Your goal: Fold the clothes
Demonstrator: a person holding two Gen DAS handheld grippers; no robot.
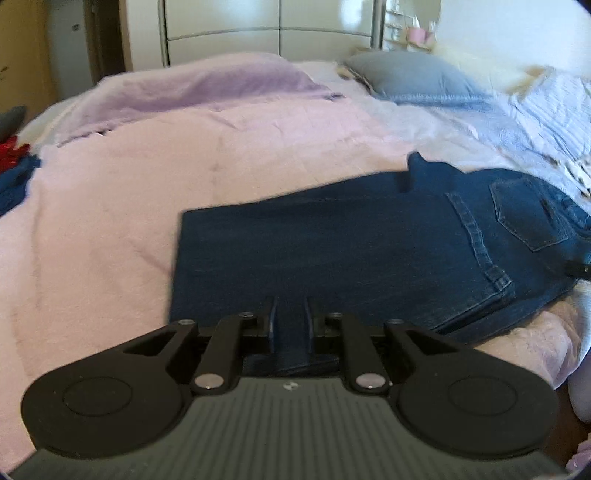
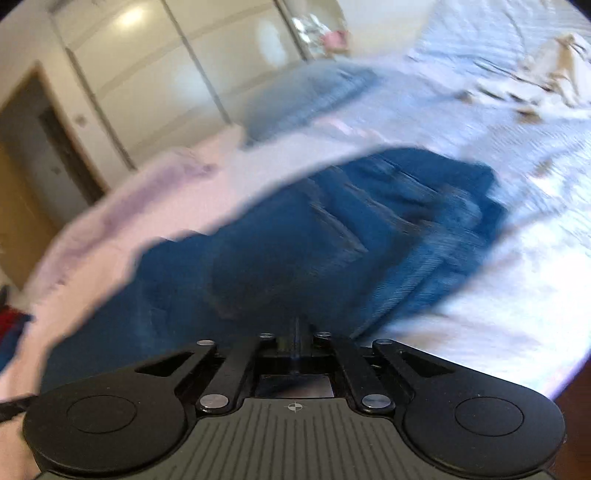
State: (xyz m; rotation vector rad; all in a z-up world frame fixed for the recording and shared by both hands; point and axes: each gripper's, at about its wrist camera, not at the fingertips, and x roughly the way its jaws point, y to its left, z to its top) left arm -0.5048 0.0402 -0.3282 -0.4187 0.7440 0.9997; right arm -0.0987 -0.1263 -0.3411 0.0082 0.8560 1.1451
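Observation:
Dark blue jeans point(image 1: 332, 251) lie folded lengthwise across the bed, with the leg end to the left and the back pocket and waist to the right. My left gripper point(image 1: 291, 317) is at the near edge of the legs, and its narrow jaws are shut on a fold of denim. The right wrist view is blurred. It shows the rumpled waist end of the jeans point(image 2: 332, 240) just ahead of my right gripper point(image 2: 295, 325). The right fingers are pressed together over the denim, and whether any cloth is pinched between them is hidden.
A pink blanket point(image 1: 110, 221) covers the left of the bed, with a lilac one point(image 1: 203, 88) bunched behind it. A blue-grey pillow point(image 1: 413, 79) and a pale striped bedspread point(image 1: 554, 110) lie to the right. Red and blue clothes point(image 1: 14, 162) sit at the left edge. A white wardrobe point(image 1: 258, 22) stands behind the bed.

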